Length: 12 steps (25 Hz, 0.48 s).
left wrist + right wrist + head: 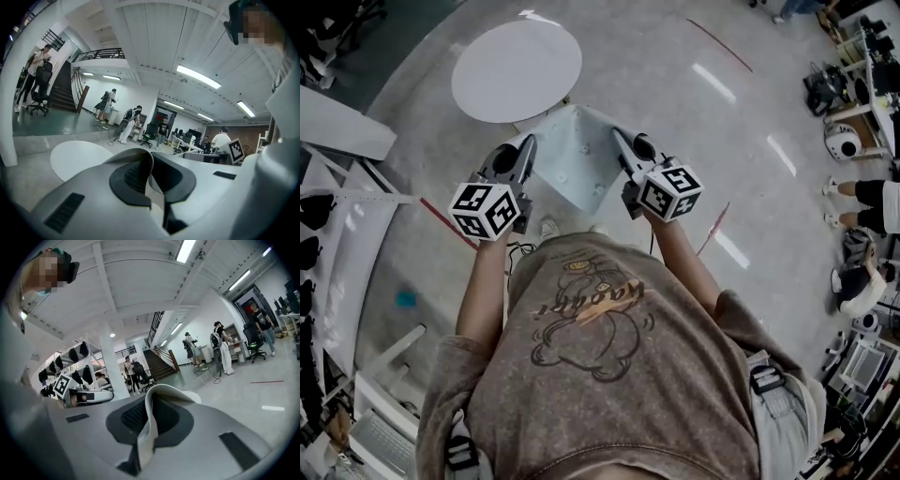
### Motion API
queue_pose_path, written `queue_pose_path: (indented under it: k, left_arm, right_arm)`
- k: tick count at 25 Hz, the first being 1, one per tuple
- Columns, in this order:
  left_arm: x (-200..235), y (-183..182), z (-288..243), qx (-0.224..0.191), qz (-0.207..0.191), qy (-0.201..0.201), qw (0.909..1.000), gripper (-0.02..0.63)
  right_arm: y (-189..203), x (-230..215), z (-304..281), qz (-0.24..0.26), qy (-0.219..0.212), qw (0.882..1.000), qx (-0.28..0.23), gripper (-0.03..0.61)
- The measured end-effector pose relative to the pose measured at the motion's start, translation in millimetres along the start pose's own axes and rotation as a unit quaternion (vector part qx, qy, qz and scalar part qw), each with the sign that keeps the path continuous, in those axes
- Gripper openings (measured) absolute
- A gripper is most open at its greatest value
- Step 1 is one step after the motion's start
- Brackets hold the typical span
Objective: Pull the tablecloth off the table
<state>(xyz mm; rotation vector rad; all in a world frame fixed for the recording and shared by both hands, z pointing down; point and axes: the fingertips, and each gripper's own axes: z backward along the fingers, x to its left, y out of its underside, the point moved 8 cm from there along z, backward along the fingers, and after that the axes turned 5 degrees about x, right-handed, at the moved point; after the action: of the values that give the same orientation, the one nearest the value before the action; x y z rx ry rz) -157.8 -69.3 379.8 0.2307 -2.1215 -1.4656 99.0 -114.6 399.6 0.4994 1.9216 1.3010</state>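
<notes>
The pale blue tablecloth (572, 161) hangs in the air between my two grippers, clear of the round white table (516, 70) beyond it. My left gripper (528, 148) is shut on the cloth's left edge and my right gripper (619, 141) on its right edge. A thin fold of tablecloth (150, 185) is pinched between the dark pads in the left gripper view, where the left gripper (151, 158) points over the round table (77, 159). In the right gripper view a white fold of tablecloth (151, 425) curls up out of the shut right gripper (152, 398).
White racks and shelving (347, 234) stand at my left, and a red tape line (441, 220) runs on the floor. Workbenches with gear (862, 84) and a person's legs (853, 202) are at the right. Several people (126, 123) and a staircase (61, 91) are farther off.
</notes>
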Motion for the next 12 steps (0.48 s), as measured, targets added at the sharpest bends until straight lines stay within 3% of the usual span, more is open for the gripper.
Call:
queue_pose_path:
  k: [12]
  left_arm:
    - [22.2, 14.2, 39.0, -0.014, -0.006, -0.063, 0.9979, 0.021]
  right_arm:
    - [13.8, 22.5, -39.3, 0.007, -0.051, 0.998, 0.021, 0.018]
